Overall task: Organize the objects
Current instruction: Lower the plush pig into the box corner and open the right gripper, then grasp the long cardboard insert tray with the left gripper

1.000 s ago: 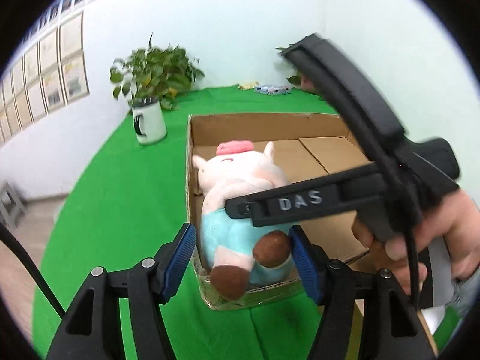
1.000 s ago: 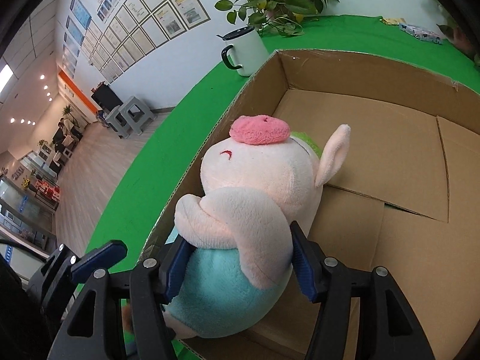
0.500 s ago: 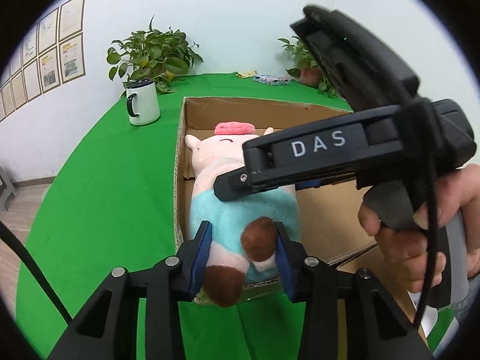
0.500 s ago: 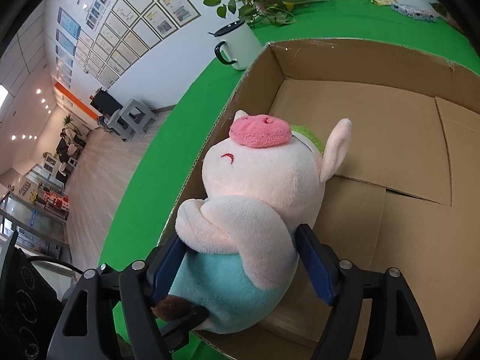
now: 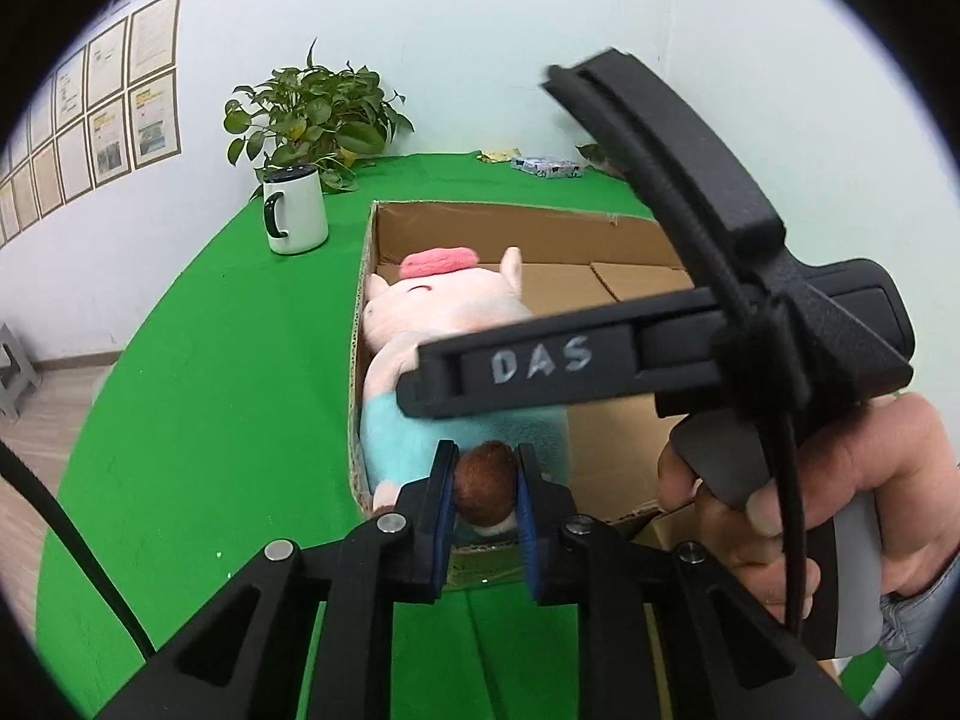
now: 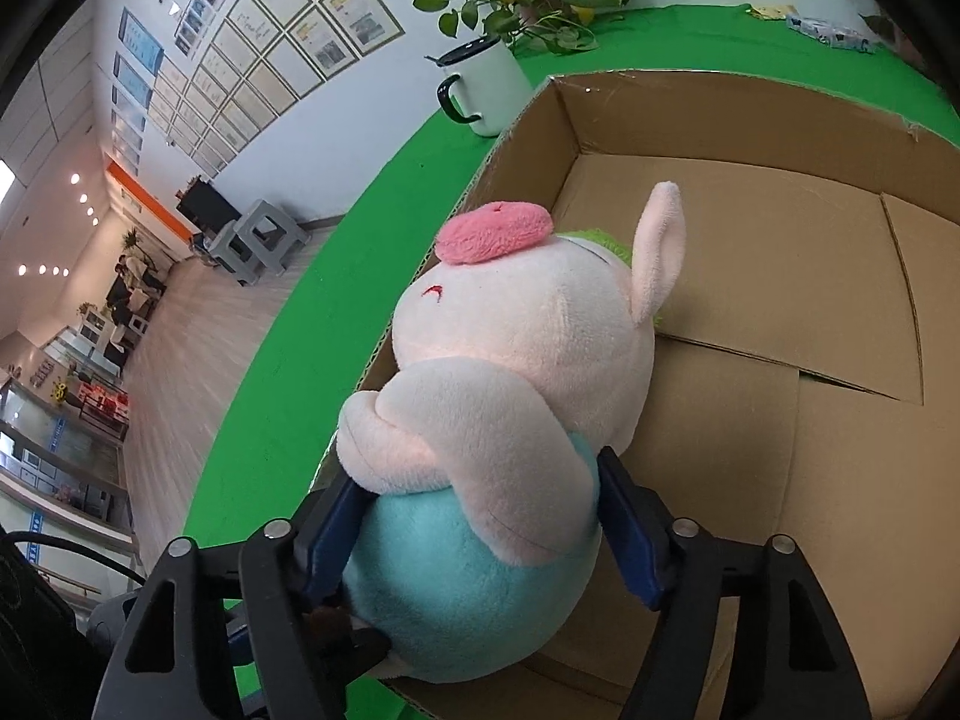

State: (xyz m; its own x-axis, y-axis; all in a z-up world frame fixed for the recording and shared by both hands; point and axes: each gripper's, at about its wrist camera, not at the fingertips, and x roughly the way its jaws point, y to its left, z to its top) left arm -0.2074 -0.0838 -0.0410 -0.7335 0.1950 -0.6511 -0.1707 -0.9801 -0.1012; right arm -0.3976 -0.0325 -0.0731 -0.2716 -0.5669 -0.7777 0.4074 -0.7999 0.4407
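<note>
Since one second ago, left gripper (image 5: 485,495) has narrowed from wide apart to clamped on the brown foot of the pink plush pig in a teal shirt (image 6: 510,420). Right gripper (image 6: 480,522) brackets its teal body, at the near-left corner of the open cardboard box (image 6: 840,276).

A pale white wall (image 5: 480,48) meets a second wall in a corner. Rows of framed certificates (image 6: 264,78) cover the left-hand wall. A green cloth (image 5: 228,360) covers the table. Beyond it lies light wood flooring (image 6: 198,330) with two grey stools (image 6: 258,237) near a dark screen (image 6: 201,204). Farther back, an orange band (image 6: 144,195) runs along the wall beneath round ceiling lights (image 6: 84,198).
</note>
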